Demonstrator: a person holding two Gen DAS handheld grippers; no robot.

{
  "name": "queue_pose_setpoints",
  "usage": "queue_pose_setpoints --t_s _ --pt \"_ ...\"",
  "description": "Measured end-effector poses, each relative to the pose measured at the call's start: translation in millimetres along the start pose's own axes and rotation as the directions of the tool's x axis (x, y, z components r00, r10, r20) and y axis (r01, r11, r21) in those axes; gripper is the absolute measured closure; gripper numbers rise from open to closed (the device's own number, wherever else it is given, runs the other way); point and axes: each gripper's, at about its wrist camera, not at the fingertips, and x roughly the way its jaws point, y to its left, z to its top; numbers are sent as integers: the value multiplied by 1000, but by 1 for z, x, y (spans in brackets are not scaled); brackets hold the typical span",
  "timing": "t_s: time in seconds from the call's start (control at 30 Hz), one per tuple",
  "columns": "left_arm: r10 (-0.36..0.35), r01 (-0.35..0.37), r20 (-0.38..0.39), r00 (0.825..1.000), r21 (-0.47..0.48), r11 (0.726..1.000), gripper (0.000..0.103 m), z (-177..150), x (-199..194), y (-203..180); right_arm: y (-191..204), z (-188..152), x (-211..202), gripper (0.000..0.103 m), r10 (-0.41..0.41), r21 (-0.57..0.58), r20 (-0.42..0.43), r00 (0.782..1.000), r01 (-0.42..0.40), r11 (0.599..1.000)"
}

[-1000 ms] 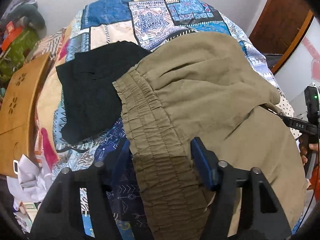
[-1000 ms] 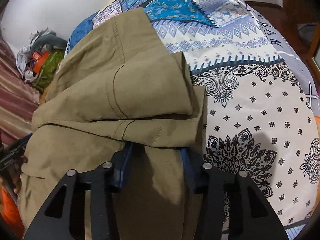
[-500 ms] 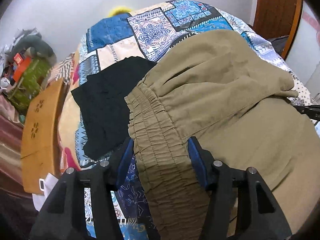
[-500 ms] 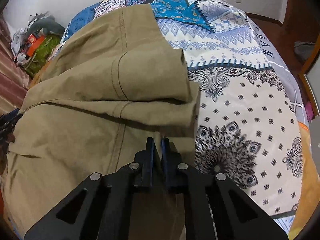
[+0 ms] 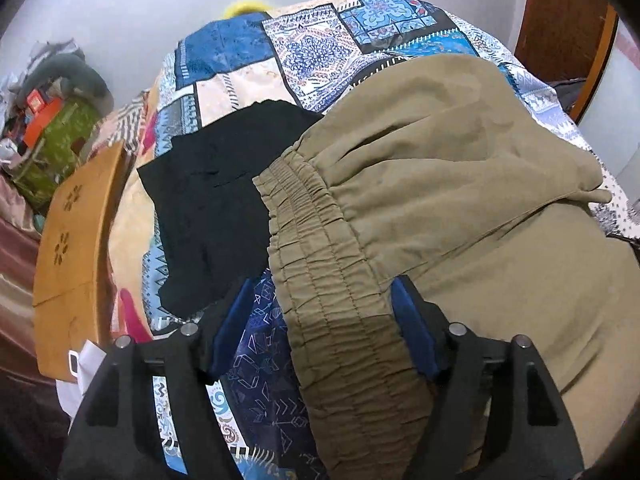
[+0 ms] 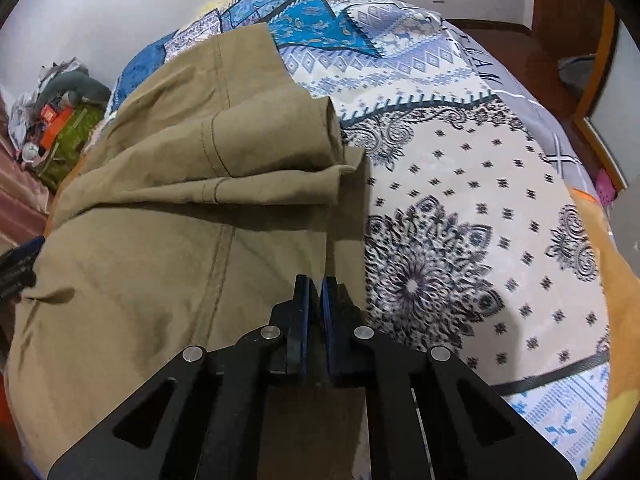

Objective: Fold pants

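- Khaki pants point(image 5: 460, 184): lie on the bed, folded over on themselves; upper layer w/ a seam on top, lower layer spread under it toward me.
- Elastic waistband point(image 5: 328, 280): gathered, runs from mid-frame down betw. my left fingers.
- My left gripper point(image 5: 324, 312): jaws wide apart, blue pads either side of the waistband; right pad at the fabric edge, left pad over the bedspread. Not clamped.
- My right gripper point(image 6: 314, 292): blue pads drawn nearly together, thin slit betw. them, over the pants' right edge near the folded hem point(image 6: 340, 168). Can't tell if any cloth is pinched — tips hide it.
- Patchwork bedspread point(image 6: 460, 184): blue/white/black prints, under everything.
- Black garment point(image 5: 216, 208): flat on the bedspread, just left of the waistband, touching or tucked under it.
- Wooden panel point(image 5: 72, 248): w/ flower cut-outs, at the bed's left side.
- Clutter pile point(image 5: 52, 120): green & orange items on the floor by the wall.
- Wooden door point(image 5: 560, 32): far right.
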Motion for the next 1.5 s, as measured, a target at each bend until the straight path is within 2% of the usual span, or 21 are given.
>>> queue_pose_setpoints --t_s 0.07,0.2,0.3,0.4,0.47,0.53,0.67,0.77,0.83,0.9,0.97,1.0,1.03,1.07,1.1,1.13,1.2,1.33,1.4,1.5 --pt "-6 6 -8 1000 5 1000 31 2 -4 -1 3 -3 -10 98 -28 -46 17 999 29 999" --pt "-30 30 15 999 10 999 30 12 -19 -1 -2 4 -36 95 -7 -66 90 996 13 998" --pt "-47 47 50 998 -4 999 25 23 -30 2 -8 16 -47 86 6 -41 130 991 -1 999" --pt "-64 66 65 996 -21 998 17 33 -31 8 -13 33 -47 61 26 3 158 987 -26 1000" --pt "-70 72 52 996 -28 997 16 40 -25 12 -10 40 -42 33 31 18 152 988 -34 999" --pt "-75 76 20 997 -50 996 15 43 -13 16 -8 48 -33 28 52 24 144 988 -56 998" --pt "-129 120 -74 989 -113 986 15 43 15 22 -4 61 -11 28 51 4 111 992 -52 999" --pt "-149 135 -116 982 -120 984 15 37 31 18 -3 69 8 29 52 3 96 994 -52 999" --pt "-141 127 -123 982 -114 985 9 34 38 16 -2 70 14 31 50 -7 94 994 -49 999" --pt "-134 120 -115 984 -118 986 5 33 41 16 0 71 19 41 78 -26 95 992 -76 997" --pt "-147 132 -114 983 -128 983 4 33 44 19 2 70 22 57 105 -39 83 991 -102 994" --pt "-148 134 -108 983 -131 982 4 33 45 19 4 69 24 57 96 -50 80 992 -92 994" --pt "-133 120 -95 987 -126 985 5 33 44 20 6 68 24 62 86 -65 86 993 -80 995" --pt "-89 80 -75 993 -118 990 8 33 43 20 8 67 25 72 74 -83 91 993 -67 994" --pt "-33 27 -52 998 -108 994 17 33 42 20 9 66 26 77 66 -99 91 994 -57 993" --pt "6 -9 -37 999 -95 995 21 33 41 19 10 66 27 82 63 -106 87 994 -54 993" --pt "3 -6 -27 1000 -81 997 24 30 43 18 12 65 27 85 53 -125 98 994 -40 991" --pt "74 -74 2 997 -31 997 24 28 44 11 26 62 39 89 -54 -220 113 992 78 972" --pt "102 -101 22 995 -36 994 24 28 41 12 33 61 44 89 -100 -254 117 988 127 959" --pt "99 -98 19 995 -42 994 23 26 44 14 34 63 44 89 -115 -261 110 987 140 955"
